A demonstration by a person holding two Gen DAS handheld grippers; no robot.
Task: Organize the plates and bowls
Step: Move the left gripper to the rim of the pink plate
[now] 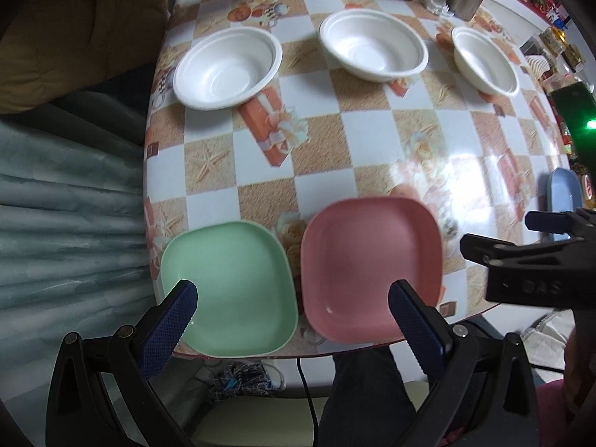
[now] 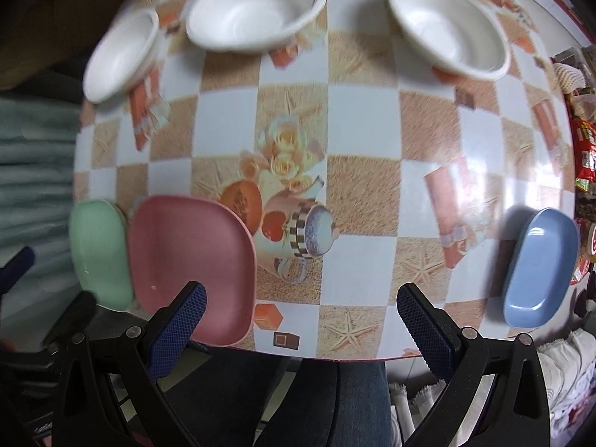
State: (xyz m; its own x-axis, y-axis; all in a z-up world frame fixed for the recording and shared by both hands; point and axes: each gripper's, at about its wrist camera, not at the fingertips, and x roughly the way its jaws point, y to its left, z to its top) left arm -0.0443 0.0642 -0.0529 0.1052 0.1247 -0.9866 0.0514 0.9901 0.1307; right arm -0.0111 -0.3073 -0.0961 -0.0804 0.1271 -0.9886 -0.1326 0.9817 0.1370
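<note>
Left tool point(image 1: 294, 300), seen in the left wrist view: fingers apart, empty, poised at lower centre above green plate point(image 1: 229, 288) and pink plate point(image 1: 370, 266). Right tool point(image 2: 301, 303), seen in the right wrist view: fingers apart, empty, above the near edge of the counter point(image 2: 361, 260).

Three white bowls point(image 1: 227, 67), point(image 1: 373, 49), point(image 1: 486, 61) in a row across the top of the left view, well apart from each other. Blue plate point(image 2: 540, 266) at right edge of the right view, well apart from the other two plates, which lie just beside each other at lower left; whether touching, cannot tell.

Plates: rounded-square, shallow, smooth matte finish, raised rim; probably stiff light plastic, slippery on the glossy checked cover of the counter. Best taken at the rim, one finger inside and one under the lip.

Bowls: round, stepped walls, flanged rim; apparently thin moulded pulp or foam, very light, easily crushed. Gentle pinch on the rim flange advised; likely to nest readily.
</note>
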